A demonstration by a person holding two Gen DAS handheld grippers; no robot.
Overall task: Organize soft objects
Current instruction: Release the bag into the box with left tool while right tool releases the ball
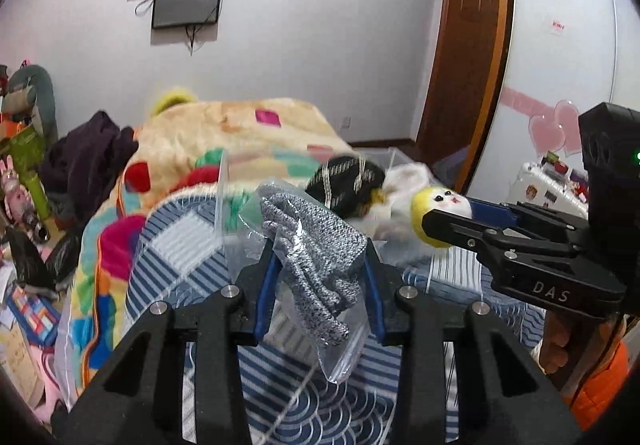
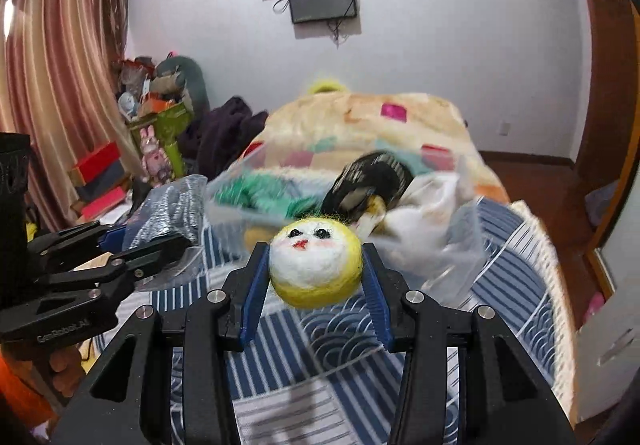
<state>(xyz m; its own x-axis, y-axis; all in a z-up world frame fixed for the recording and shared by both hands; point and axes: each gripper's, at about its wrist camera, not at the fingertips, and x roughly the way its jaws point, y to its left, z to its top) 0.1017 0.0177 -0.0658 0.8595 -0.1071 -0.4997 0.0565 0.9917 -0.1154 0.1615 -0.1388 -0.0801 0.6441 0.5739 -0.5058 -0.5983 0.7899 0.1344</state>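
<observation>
My left gripper (image 1: 320,257) is shut on a clear bag holding grey knit gloves (image 1: 320,253), held above the striped bedspread (image 1: 280,397). My right gripper (image 2: 316,269) is shut on a yellow and white felt ball with a face (image 2: 316,265). That ball (image 1: 440,205) and the right gripper (image 1: 448,223) also show at the right of the left wrist view. The left gripper (image 2: 160,243) with its bag (image 2: 172,205) shows at the left of the right wrist view. Beyond both stands a clear plastic box (image 2: 460,213) holding a black striped soft item (image 2: 372,177), green cloth (image 2: 260,193) and white cloth (image 2: 424,213).
A colourful fleece blanket (image 2: 360,125) is heaped behind the box. Dark clothes (image 2: 228,137) and piled boxes and toys (image 2: 152,133) stand at the left by the curtain. A wooden door (image 1: 460,45) and a white wardrobe (image 1: 560,45) are at the right.
</observation>
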